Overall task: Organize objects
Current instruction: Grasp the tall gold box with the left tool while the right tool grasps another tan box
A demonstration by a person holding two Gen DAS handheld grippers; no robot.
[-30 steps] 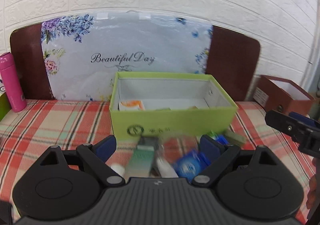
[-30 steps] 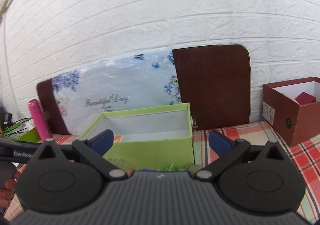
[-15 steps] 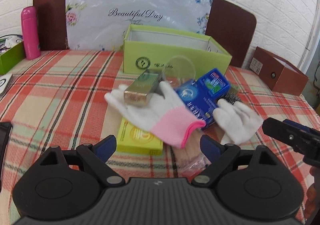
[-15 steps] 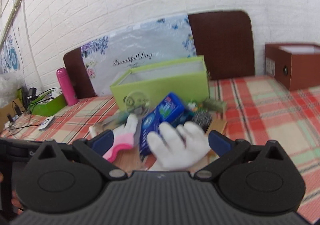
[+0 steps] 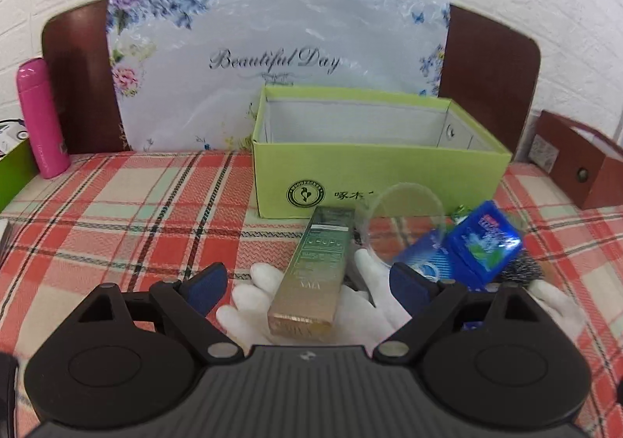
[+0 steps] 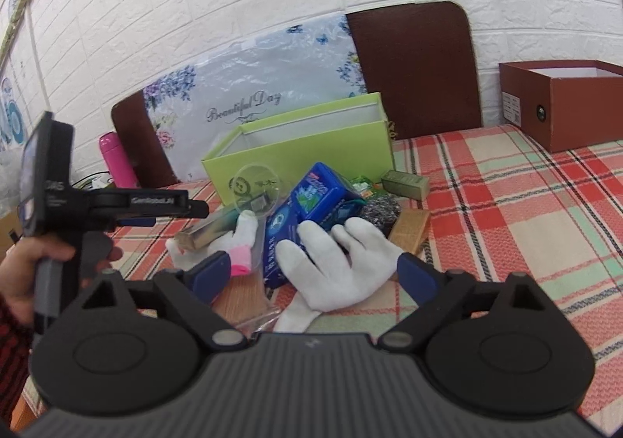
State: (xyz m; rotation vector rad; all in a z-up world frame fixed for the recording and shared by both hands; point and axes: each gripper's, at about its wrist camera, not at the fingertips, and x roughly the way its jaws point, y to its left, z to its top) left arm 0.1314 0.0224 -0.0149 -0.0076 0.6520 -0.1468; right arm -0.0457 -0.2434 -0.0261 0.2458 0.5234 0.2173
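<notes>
An open green box point(image 5: 381, 169) stands on the plaid table; it also shows in the right wrist view point(image 6: 311, 142). In front of it lies a pile: a gold-green carton point(image 5: 311, 274) on a white glove point(image 5: 362, 305), a clear round lid point(image 5: 405, 220), blue packets point(image 5: 483, 243). My left gripper point(image 5: 309, 286) is open, low over the carton and glove. My right gripper point(image 6: 314, 274) is open, just before a second white glove point(image 6: 338, 266) that lies on the blue packets point(image 6: 311, 204). The left gripper's body point(image 6: 117, 204) shows in the right wrist view.
A pink bottle point(image 5: 41, 118) stands at the back left. A brown box point(image 6: 564, 103) stands at the back right. A floral bag point(image 5: 272, 60) leans on a dark board behind the green box. A small green carton point(image 6: 405, 185) and dark scrubber point(image 6: 381, 210) lie right of the pile.
Both grippers have moved forward and lower toward the pile. The left view now sits close over the gold-green carton; the right has shifted so the left gripper shows at its left.
</notes>
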